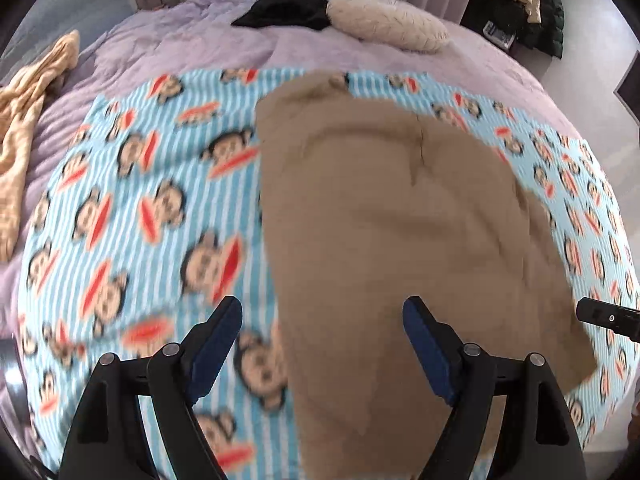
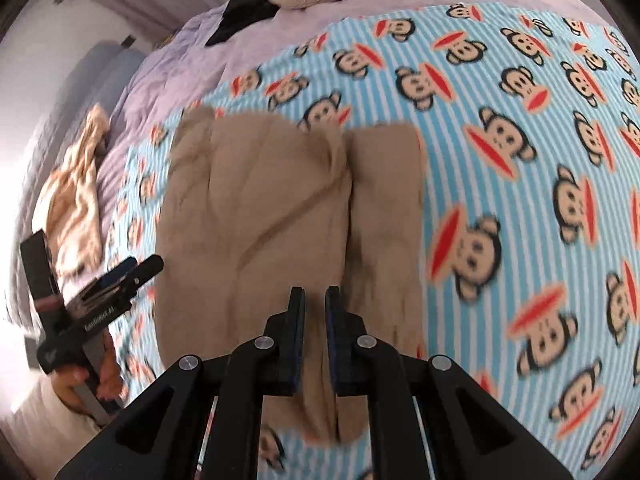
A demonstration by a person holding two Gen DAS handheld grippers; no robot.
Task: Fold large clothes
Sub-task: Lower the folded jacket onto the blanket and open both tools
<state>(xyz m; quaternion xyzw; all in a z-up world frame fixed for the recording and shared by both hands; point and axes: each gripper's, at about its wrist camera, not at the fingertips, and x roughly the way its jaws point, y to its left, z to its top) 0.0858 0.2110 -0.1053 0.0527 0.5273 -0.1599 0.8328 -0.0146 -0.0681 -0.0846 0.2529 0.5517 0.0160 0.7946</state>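
Your right tongs [image 2: 316, 300] are nearly closed with nothing between them, poised over the near end of the tan garment [image 2: 280, 220], probably to pinch its edge. Your left tongs [image 1: 322, 320] stand wide and empty, straddling the garment's left edge. It lies flat on the monkey-print blanket [image 2: 520, 160] on the bed [image 1: 180, 28], spread for folding.

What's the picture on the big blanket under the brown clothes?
Cartoon monkey faces with red mouths on blue-and-white stripes: the blanket shows sharpest in the right wrist view.
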